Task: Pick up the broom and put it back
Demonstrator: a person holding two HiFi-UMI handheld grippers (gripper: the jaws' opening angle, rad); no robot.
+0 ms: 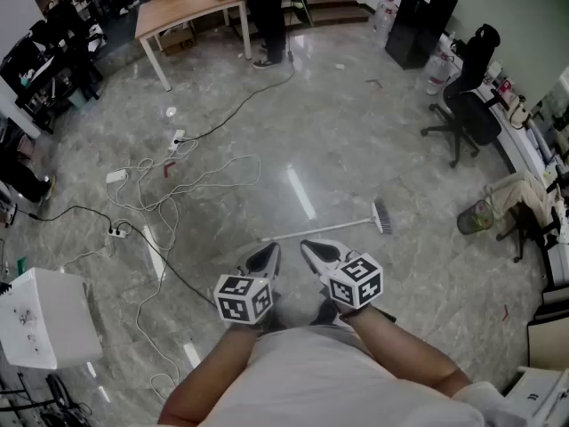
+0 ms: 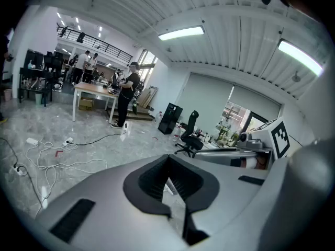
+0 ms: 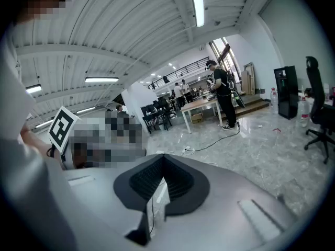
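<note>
Broom: one item, lying flat on the floor, just ahead of both grippers and touched by neither. Form: a long, thin, pale straight handle, its near end close to the grippers' tips and its far end carrying a small, flared grey bristle head to the right. Handling, as judged: light, with a stiff, smooth pole that could roll or slip on the glossy surface. The bristles are soft and yielding, so a poor place to grip. The head end is the heavier, and a hold at the very tip of the handle would let the broom droop and swing. Suggested hold: across the pole, somewhat toward the head from the near end, the second gripper steadying further along. Surroundings: polished grey marbled floor reflecting the ceiling lights; loose white and black cables to the left, well apart from the broom; a black office chair far right; a wooden table at the back. Left gripper: grey shell, dark ribbed pads, jaws together on nothing. Right gripper: the same build, jaws fully closed and empty. Both angle gently down toward the floor.
</note>
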